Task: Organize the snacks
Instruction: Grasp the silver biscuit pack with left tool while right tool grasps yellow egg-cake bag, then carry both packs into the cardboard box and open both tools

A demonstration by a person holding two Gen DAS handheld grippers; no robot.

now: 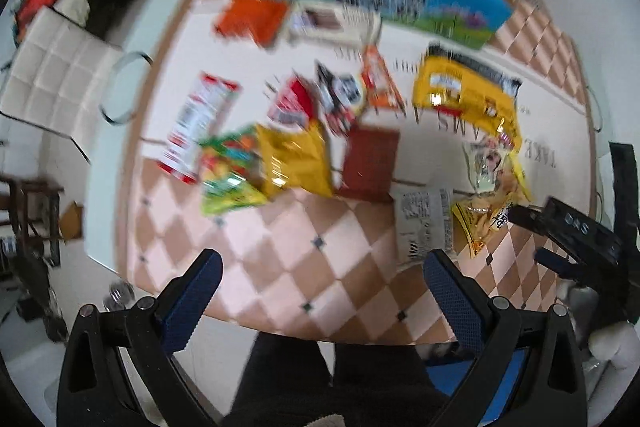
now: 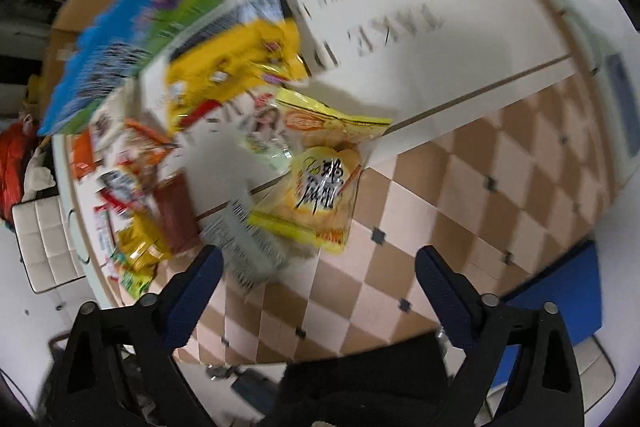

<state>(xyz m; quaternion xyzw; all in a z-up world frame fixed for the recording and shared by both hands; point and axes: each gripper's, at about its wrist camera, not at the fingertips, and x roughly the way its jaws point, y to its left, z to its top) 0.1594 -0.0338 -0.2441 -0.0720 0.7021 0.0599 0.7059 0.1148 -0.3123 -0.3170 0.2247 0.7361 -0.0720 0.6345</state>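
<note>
Though blurred, yellow snack bag apparently just ahead of the right gripper, its jaws wide apart, empty.

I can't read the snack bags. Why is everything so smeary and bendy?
Left wrist view: the snacks are motion-blurred, like the big yellow bag; the fisheye lens bends the table edge. Right wrist view: blur streaks the blue box, but the yellow bag with black lettering stays fairly sharp.
</note>
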